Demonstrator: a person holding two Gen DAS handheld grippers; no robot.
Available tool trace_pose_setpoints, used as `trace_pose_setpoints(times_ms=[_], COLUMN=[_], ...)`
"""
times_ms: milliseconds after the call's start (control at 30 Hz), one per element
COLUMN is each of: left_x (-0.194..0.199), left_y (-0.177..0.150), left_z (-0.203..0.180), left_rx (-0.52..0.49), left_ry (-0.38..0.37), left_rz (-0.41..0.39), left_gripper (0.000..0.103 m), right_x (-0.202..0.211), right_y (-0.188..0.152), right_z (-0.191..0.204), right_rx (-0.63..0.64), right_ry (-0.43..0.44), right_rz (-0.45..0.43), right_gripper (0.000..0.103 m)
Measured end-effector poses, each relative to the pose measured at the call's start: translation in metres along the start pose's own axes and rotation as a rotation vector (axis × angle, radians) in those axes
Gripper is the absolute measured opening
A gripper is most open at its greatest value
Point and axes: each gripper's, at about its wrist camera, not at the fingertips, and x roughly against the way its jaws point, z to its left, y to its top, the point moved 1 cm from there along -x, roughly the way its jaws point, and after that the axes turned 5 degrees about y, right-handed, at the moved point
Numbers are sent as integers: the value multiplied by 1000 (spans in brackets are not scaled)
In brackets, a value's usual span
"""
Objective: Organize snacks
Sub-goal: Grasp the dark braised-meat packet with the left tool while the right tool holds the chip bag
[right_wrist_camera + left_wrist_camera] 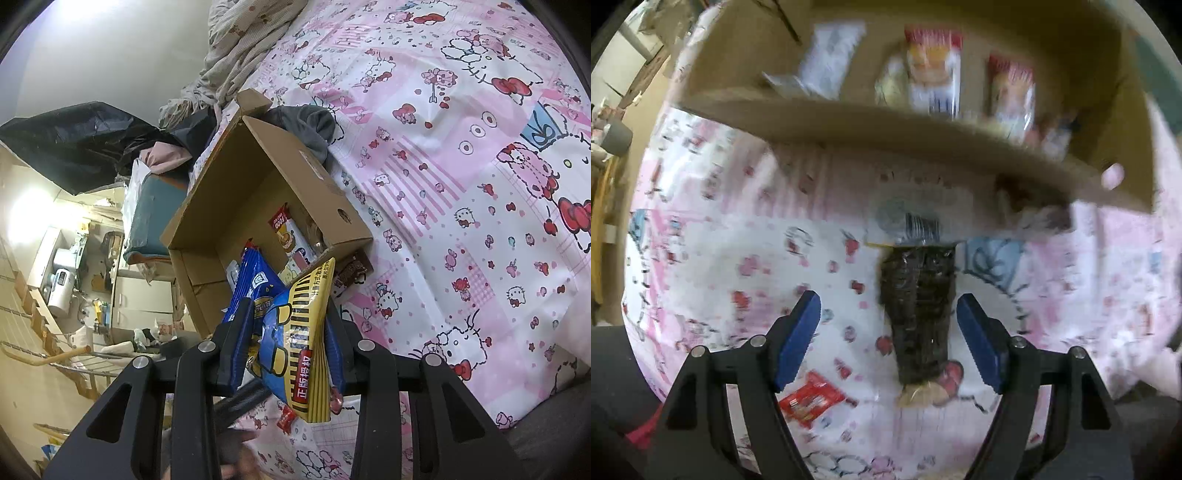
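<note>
My left gripper (888,341) points down at the bed sheet with its blue pads (798,339) wide apart. A dark snack pack in a clear wrapper (918,314) lies on the sheet between them, nearer the right pad, and neither pad presses on it. Beyond it stands an open cardboard box (849,122) holding several snack packs (934,74). My right gripper (286,350) is shut on a blue and yellow snack bag (306,332), held over the near corner of the same box (258,192). A brown pack (351,273) lies beside that box.
A small red pack (809,400) lies on the pink cartoon-print sheet (461,184) near my left finger. Grey clothing (310,125) and a crumpled blanket (240,48) lie behind the box. A teal box (155,214) and a black bag (85,144) stand beside the bed.
</note>
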Motion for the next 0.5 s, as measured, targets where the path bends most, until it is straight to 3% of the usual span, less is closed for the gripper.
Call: trace_pose_setpoints(times_ms=[133,333,467,500], left_x=[-15,-18,-21,-21], left_y=[-1,0,3,4], left_z=[-21,-36,-39,-37], left_rx=[-48,-100,-110,-109], left_ry=[73,146,85,69], left_rz=[1,-6,-4,-8], left_gripper=[82,81,80,71], right_x=[2,0,0,0], right_y=[0,0,0,0], right_z=[-5,-2,-1,-1], right_rx=[-11,-8,-5,-5], right_ry=[-2,12,15,12], right_rz=[0,7,7,7], right_gripper=[38,38,38,38])
